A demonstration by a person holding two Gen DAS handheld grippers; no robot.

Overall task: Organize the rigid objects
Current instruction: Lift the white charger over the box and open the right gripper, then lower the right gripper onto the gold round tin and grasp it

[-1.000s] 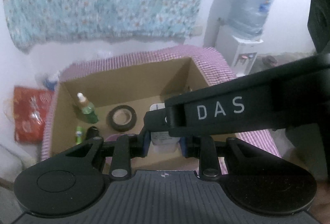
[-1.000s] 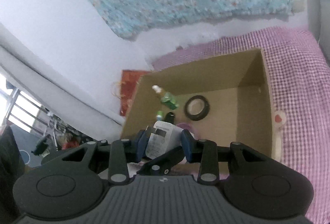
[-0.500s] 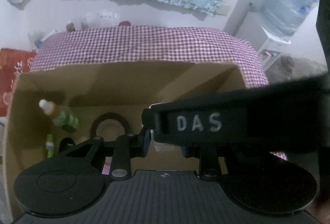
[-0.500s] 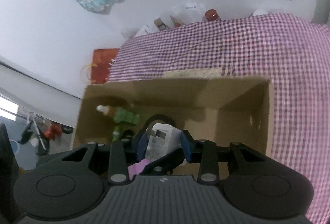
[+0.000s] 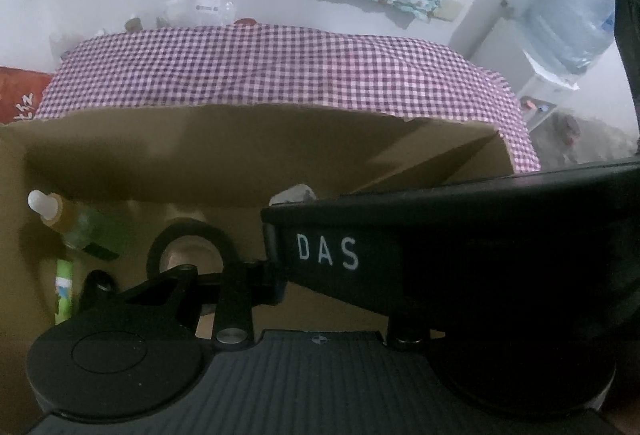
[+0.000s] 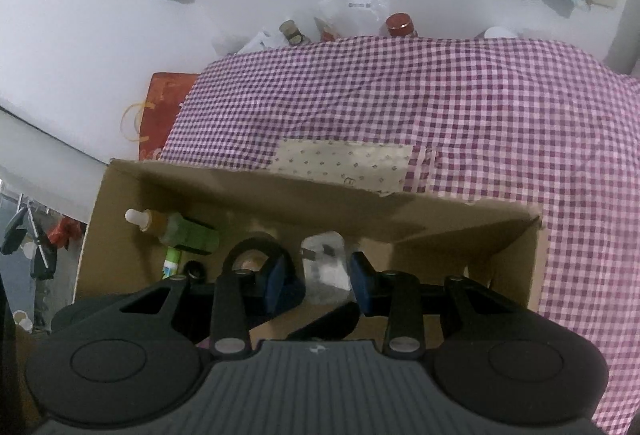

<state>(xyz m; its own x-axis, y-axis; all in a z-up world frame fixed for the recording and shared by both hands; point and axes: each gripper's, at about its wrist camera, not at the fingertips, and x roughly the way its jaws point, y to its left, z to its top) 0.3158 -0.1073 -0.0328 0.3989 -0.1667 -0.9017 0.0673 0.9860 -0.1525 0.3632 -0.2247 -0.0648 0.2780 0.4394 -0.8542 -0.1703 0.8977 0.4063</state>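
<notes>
An open cardboard box (image 6: 440,219) lies on a purple checked cloth (image 6: 480,107). My right gripper (image 6: 322,281) reaches down into it, blue pads shut on a white plug adapter (image 6: 324,263). In the left wrist view the right gripper's black body marked DAS (image 5: 440,247) crosses in front of my left gripper (image 5: 328,287) and hides its fingertips. Only one left finger (image 5: 264,281) shows. The left jaws are opening, and what lies between them is hidden. The adapter's top (image 5: 292,193) peeks over the black bar.
In the box's left part lie a green bottle with a white cap (image 6: 180,231), a black tape roll (image 6: 256,251) and a small green tube (image 6: 172,263). Jars (image 6: 398,25) stand behind the table by the wall. A water dispenser (image 5: 568,15) is at the right.
Both grippers have come forward and down into the box, which now fills the lower views. The white adapter stays in the right gripper's pads.
</notes>
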